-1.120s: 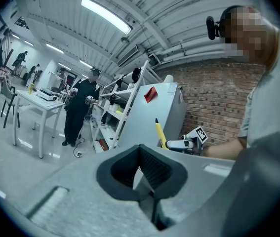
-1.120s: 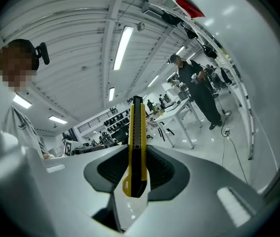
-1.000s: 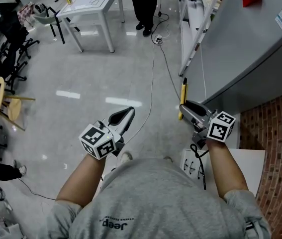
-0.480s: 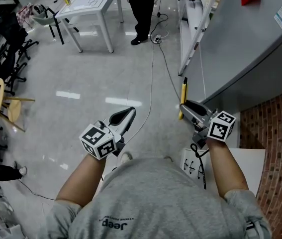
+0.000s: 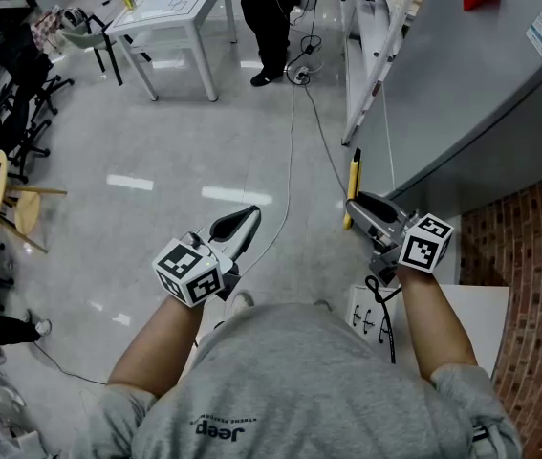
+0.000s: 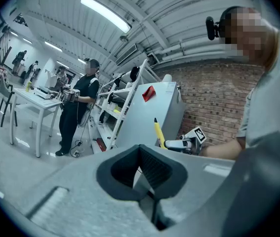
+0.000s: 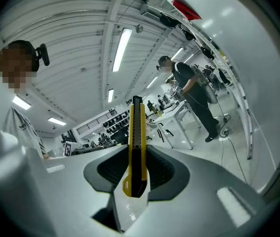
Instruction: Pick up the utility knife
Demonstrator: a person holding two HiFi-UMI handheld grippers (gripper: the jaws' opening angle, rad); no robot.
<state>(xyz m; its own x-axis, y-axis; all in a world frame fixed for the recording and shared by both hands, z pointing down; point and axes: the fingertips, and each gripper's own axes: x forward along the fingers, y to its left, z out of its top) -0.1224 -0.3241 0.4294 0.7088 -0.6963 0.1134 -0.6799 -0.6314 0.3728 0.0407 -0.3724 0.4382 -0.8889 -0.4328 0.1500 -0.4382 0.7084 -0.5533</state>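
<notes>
A yellow utility knife (image 5: 353, 187) with a black slider stands out forward from my right gripper (image 5: 364, 208), which is shut on its lower end. In the right gripper view the knife (image 7: 136, 147) rises straight up between the dark pads of that gripper (image 7: 136, 179), its tip pointing away. My left gripper (image 5: 237, 224) is held level over the floor to the left, apart from the knife. The left gripper view shows its own gripper (image 6: 142, 174) with pads meeting and nothing between them, and the knife (image 6: 158, 132) off to the right.
A grey cabinet (image 5: 481, 84) and a white shelving rack (image 5: 371, 27) stand on the right, before a brick wall (image 5: 538, 285). A cable (image 5: 292, 161) runs across the floor. At the back a person (image 5: 275, 17) stands by a white table (image 5: 189, 8). Chairs (image 5: 12, 75) line the left.
Both grippers have stayed where they were, the knife still held. Only the person standing at the back has shifted a little.
</notes>
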